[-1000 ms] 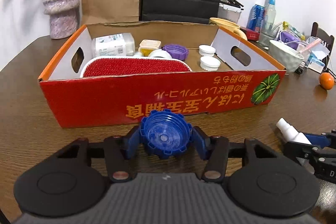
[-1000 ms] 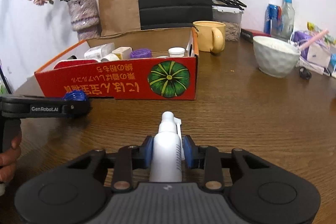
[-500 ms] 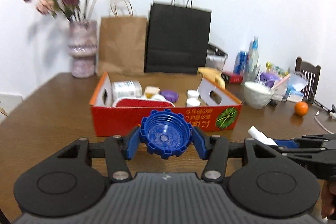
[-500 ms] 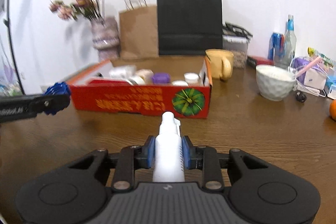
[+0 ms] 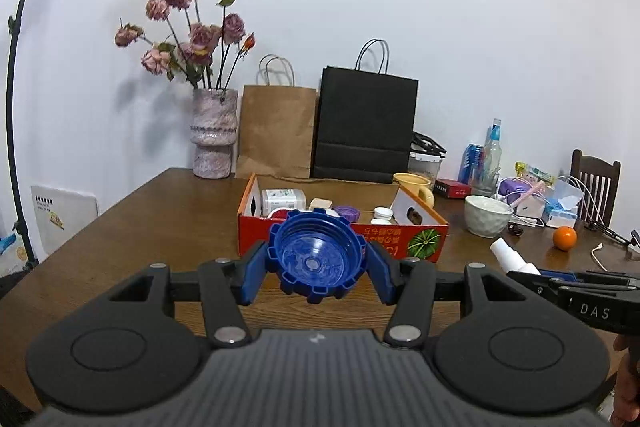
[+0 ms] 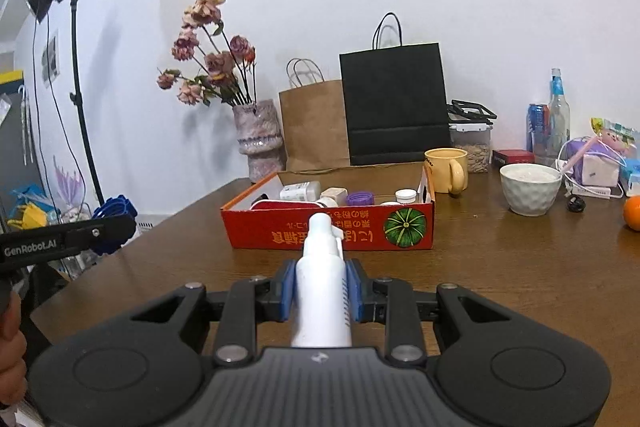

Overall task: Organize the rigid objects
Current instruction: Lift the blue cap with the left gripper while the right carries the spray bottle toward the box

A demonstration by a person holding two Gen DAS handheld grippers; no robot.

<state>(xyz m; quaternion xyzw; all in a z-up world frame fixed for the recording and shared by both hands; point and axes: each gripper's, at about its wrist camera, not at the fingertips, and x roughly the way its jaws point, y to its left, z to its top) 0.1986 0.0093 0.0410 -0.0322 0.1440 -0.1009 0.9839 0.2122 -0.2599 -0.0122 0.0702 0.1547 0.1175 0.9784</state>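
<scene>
Low centre of the left wrist view: left gripper (image 5: 316,267) clamped on a blue ridged cap (image 5: 316,261), hollow side facing the camera, blue pads pressing its rim from both sides, lifted clear of the wooden table (image 5: 160,227). Beyond it, mid-frame: red cardboard box (image 5: 400,241) with a pumpkin print, well apart from the cap, holding a white jar (image 5: 282,201), a purple lid (image 5: 346,213) and small white caps (image 5: 383,213). Right edge of the same view: right gripper (image 5: 536,273) seen from the side, white nozzle poking out toward upper left.

Low centre of the right wrist view: right gripper (image 6: 321,289) pinching a white spray bottle (image 6: 322,287) around its body, nozzle pointing away toward the box (image 6: 320,233), bottle held off the tabletop. Left edge, mid-height: left gripper (image 6: 110,229) with the blue cap (image 6: 114,217) between its fingers.

Behind the box, toward upper centre: vase of dried flowers (image 6: 258,139), brown paper bag (image 6: 314,125), black paper bag (image 6: 394,105). Right of the box: yellow mug (image 6: 448,169), white bowl (image 6: 530,189), orange (image 5: 565,238).
</scene>
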